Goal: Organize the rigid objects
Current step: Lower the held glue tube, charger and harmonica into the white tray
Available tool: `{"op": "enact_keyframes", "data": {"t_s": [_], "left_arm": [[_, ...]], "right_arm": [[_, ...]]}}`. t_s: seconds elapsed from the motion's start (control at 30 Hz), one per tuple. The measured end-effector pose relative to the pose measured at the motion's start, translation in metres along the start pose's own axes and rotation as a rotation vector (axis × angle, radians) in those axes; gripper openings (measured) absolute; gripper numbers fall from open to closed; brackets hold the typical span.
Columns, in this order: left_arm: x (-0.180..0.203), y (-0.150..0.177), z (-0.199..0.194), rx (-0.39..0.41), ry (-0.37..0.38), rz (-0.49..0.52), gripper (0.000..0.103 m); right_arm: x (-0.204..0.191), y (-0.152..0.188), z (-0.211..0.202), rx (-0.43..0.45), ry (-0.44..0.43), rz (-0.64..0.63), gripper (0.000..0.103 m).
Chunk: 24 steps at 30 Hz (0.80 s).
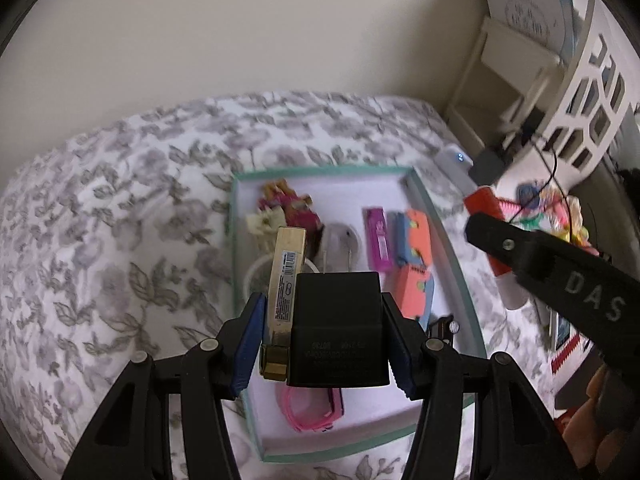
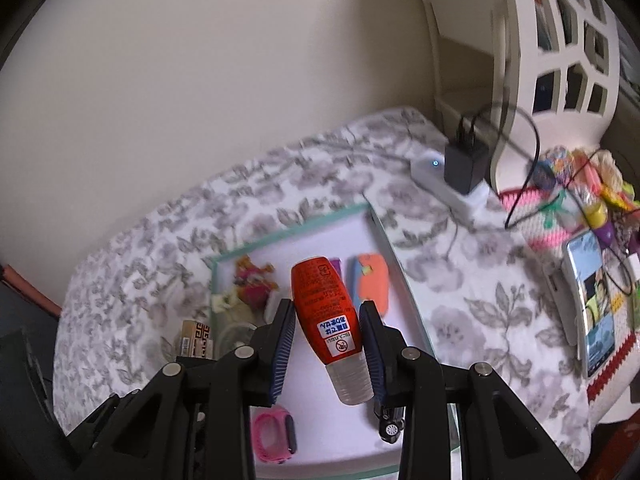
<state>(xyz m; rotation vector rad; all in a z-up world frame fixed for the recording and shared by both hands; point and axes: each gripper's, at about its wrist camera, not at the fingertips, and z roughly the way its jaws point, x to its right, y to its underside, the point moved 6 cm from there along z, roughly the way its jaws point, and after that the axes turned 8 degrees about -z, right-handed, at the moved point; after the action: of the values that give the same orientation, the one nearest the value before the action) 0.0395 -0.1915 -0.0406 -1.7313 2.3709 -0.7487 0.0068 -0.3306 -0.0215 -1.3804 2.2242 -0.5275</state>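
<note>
I see a black plastic plug adapter [image 1: 338,332] with two metal prongs pointing away from me, pressed side by side with a slim gold rectangular box [image 1: 283,292] bearing a barcode label; both hang above a shallow white cardboard tray with a mint-green rim [image 1: 440,216] that lies on the floral bedspread. In my other view an orange-red plastic bottle with a clear cap [image 2: 330,320] is tilted, cap toward me, over the same tray. Inside the tray lie a pink rubber watch strap [image 2: 274,434], an orange-and-blue case [image 1: 416,240], a magenta flat stick [image 1: 378,236], a small black toy car [image 2: 390,426] and a pink-yellow figurine [image 1: 286,204].
</note>
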Motion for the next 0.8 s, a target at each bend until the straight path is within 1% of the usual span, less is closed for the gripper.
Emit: {"op": "enact_keyframes", "data": {"t_s": [0.03,0.1,0.23,0.43,0.63,0.7,0.8], "left_arm": [[0.000,0.003,0.007,-0.025,0.013,-0.010,0.058],[-0.001,0.007,0.015,-0.052,0.012,-0.018,0.058],[-0.001,0.012,0.026,-0.075,-0.005,-0.011,0.058],[-0.003,0.016,0.038,-0.123,0.022,-0.036,0.058],[-0.005,0.020,0.047,-0.150,0.016,-0.032,0.058],[-0.006,0.021,0.050,-0.153,0.004,-0.028,0.058],[-0.006,0.023,0.053,-0.156,-0.009,-0.020,0.058]], "right_arm": [[0.001,0.002,0.005,-0.014,0.007,0.001,0.036],[0.003,0.006,0.012,-0.034,0.020,-0.002,0.036],[0.003,0.011,0.022,-0.056,0.037,-0.015,0.036],[-0.002,0.023,0.048,-0.115,0.055,-0.056,0.036],[-0.013,0.035,0.068,-0.171,0.050,-0.101,0.036],[-0.012,0.040,0.075,-0.192,0.023,-0.083,0.036],[-0.009,0.045,0.081,-0.212,0.022,-0.070,0.036]]}}
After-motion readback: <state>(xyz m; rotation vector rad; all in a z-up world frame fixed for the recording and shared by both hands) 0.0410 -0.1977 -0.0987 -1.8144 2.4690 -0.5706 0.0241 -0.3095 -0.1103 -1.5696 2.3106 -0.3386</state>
